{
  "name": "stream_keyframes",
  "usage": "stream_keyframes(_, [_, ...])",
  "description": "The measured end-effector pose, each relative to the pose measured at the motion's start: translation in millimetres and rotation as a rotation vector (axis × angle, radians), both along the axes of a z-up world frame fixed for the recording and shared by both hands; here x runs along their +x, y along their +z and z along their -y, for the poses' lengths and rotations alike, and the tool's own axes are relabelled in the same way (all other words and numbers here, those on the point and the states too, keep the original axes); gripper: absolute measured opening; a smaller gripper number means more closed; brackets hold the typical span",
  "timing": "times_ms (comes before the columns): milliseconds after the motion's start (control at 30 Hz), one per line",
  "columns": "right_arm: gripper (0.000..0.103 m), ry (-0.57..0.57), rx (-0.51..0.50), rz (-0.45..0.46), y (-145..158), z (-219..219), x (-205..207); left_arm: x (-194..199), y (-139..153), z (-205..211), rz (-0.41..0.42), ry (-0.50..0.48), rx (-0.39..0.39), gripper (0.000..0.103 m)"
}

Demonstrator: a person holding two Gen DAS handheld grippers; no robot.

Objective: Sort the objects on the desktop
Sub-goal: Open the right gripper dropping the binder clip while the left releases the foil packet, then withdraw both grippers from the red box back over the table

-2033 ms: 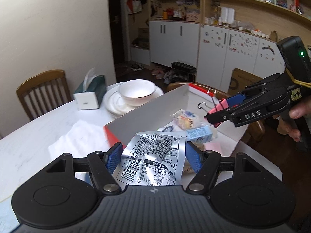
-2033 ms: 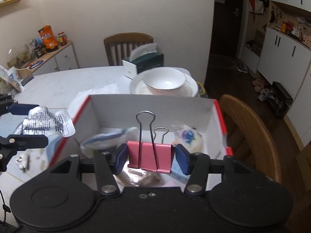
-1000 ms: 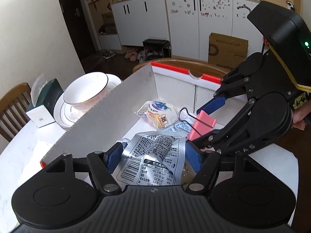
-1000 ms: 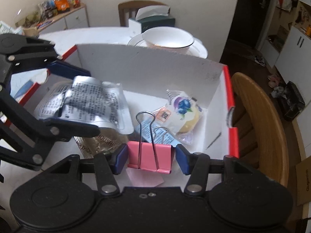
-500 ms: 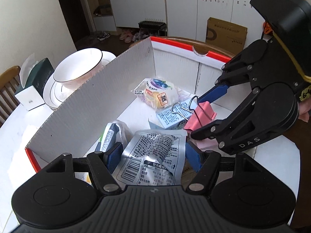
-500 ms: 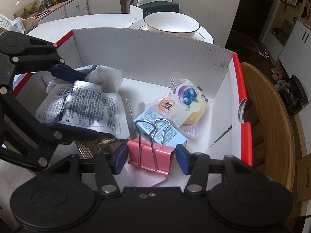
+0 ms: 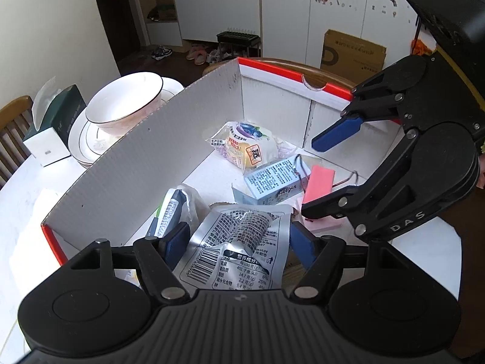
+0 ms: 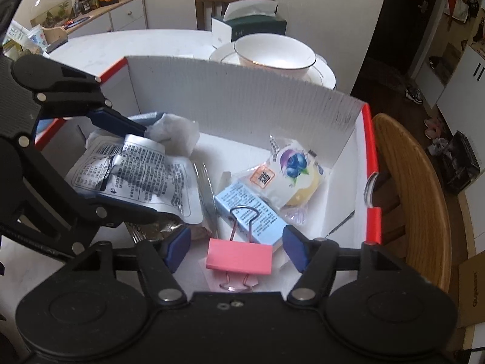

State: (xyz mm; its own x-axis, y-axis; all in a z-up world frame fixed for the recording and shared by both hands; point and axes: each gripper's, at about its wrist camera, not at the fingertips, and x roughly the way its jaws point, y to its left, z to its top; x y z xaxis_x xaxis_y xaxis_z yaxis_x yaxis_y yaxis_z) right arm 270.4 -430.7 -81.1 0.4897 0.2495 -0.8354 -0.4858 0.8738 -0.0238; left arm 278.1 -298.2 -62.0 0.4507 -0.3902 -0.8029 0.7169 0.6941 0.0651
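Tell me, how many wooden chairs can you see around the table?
2: one chair sits beside the box's red-edged end, another chair stands behind the tissue box. More may be out of view.

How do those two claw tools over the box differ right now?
The left gripper is clamped on a silver packet; the right gripper is opening, its pink clip lying loose between the fingers. Both are black with blue pads, pointing down into the box.

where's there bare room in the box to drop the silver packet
Bare floor shows along the long white wall, between the tissue wad and the blueberry bun. The near side is crowded: blue carton, pink clip between the right gripper's opening jaws, and the silver packet in the left gripper.
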Motion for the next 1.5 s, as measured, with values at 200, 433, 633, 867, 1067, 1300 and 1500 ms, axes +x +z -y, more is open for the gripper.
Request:
stream_keyframes(200, [0.072,-0.018,0.018,0.026,10.8,5.8,-2.4,-8.3,6.5,-2.3,0.021,-0.01,-0.017,0.08])
stream_keyframes(433, [0.077,-0.018,0.057,0.058,27.6,10.8,-11.2,-21.7,20.3,-13.7,0.038,-0.001,-0.058,0.08])
stream_keyframes(633, [0.078,-0.013,0.087,0.082,42.1,8.7,-22.6,-38.3,38.5,-29.9,0.067,0.021,-0.12,0.08])
stream_keyframes(867, [0.078,-0.002,0.142,0.11,59.8,-3.8,-42.7,-65.6,60.3,-50.4,0.113,0.098,-0.193,0.08])
stream_keyframes(1067, [0.079,0.019,0.18,0.122,72.3,-24.0,-58.7,-92.5,70.4,-75.0,0.137,0.144,-0.228,0.08])
stream_keyframes(1300, [0.081,0.054,0.203,0.132,80.6,-58.9,-75.6,-113.8,77.0,-116.4,0.158,0.203,-0.235,0.08])
stream_keyframes(1500, [0.082,0.071,0.219,0.125,80.4,-98.2,-88.0,-131.7,78.8,-154.3,0.17,0.219,-0.232,0.08])
